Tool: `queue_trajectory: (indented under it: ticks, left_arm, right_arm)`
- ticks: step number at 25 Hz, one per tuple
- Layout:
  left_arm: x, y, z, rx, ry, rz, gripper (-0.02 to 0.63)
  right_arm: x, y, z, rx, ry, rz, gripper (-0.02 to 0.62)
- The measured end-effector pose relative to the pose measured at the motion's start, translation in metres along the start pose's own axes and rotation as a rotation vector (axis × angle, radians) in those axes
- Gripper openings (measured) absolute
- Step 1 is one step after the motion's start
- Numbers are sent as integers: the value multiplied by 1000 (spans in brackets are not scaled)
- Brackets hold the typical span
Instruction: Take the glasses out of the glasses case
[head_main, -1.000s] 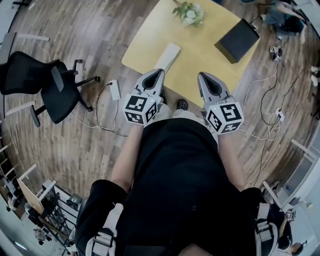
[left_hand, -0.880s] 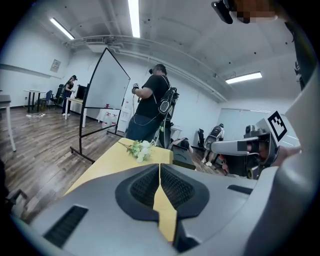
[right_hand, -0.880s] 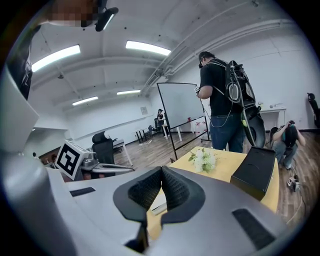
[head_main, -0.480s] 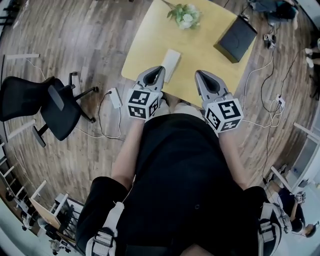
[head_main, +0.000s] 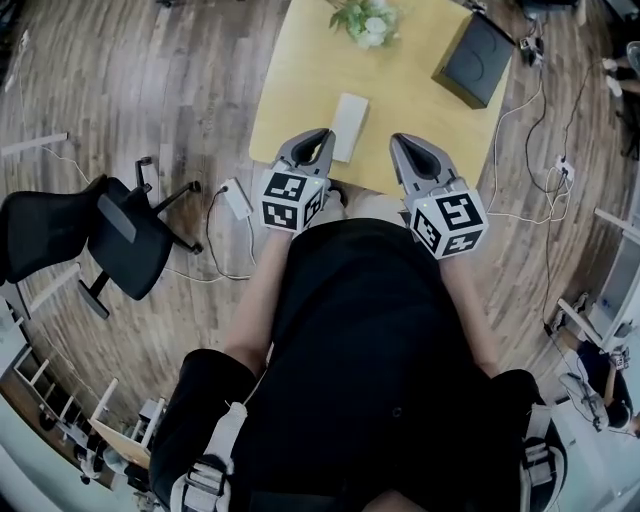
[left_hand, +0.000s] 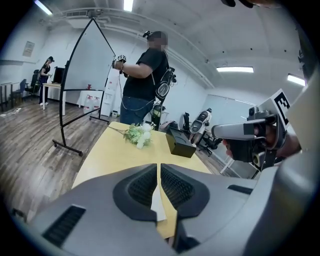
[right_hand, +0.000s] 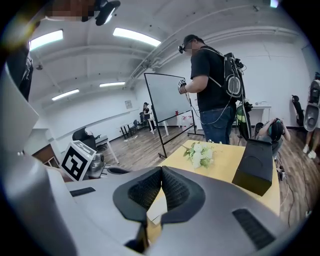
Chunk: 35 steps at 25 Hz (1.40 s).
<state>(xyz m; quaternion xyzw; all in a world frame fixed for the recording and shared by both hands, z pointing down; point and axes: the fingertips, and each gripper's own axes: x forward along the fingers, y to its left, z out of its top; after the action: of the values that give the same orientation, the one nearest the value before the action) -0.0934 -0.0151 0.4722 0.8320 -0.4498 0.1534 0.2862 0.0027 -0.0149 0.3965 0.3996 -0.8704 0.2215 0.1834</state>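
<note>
At the near edge of a yellow worktop (head_main: 420, 110), the left tool (head_main: 322, 136) and right tool (head_main: 398, 141) are hovering side by side, each with its jaws pressed together on nothing. The white glasses case (head_main: 349, 126) is lying flat just beyond the left tool, with flowers (head_main: 366, 20) and a black box (head_main: 478, 60) sitting farther back.

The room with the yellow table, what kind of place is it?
Most likely an office or a lab workroom, not a home. There is a standing whiteboard, a black office chair, long ceiling lights and a person wearing gear on their back.
</note>
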Motion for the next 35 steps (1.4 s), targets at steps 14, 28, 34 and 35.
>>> queue_trajectory:
  ticks: [14, 28, 34, 35]
  left_arm:
    - [26, 16, -32, -6, 132, -49, 103]
    - [66, 14, -65, -11, 236, 14, 193]
    - [80, 13, -82, 25, 292, 64, 244]
    - [83, 11, -84, 30, 300, 71, 250]
  right_arm:
    - [17, -6, -23, 50, 65, -69, 18]
    - [26, -33, -44, 72, 125, -65, 18]
    - [21, -43, -53, 81, 139, -57, 18]
    - [20, -45, -54, 82, 141, -56, 18]
